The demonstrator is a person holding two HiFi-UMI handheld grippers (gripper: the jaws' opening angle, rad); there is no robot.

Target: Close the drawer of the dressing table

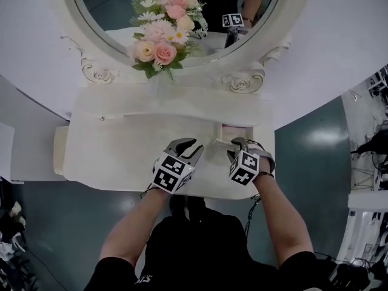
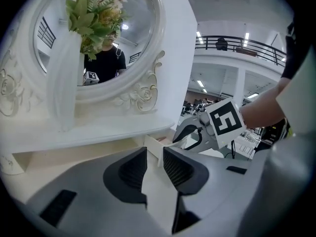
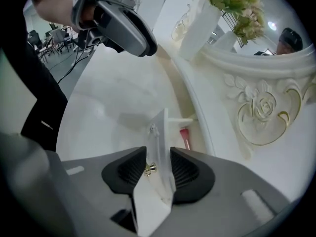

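Right tongs point(image 3: 158, 168) are on it: I'm pinching the white front panel point(image 3: 161, 141) of the small open drawer point(image 1: 234, 130), and its little gold knob point(image 3: 148, 169) sits against one pad. The drawer stands pulled out of the dressing table, directly ahead of these tongs, with a pink-red stick point(image 3: 184, 138) lying inside just beyond them. My left tongs point(image 2: 155, 157) hang spread and empty beside the right ones, over the glossy white tabletop point(image 1: 115, 156). Beyond both are pink and cream flowers point(image 1: 162, 35) against the oval mirror point(image 1: 109, 8).
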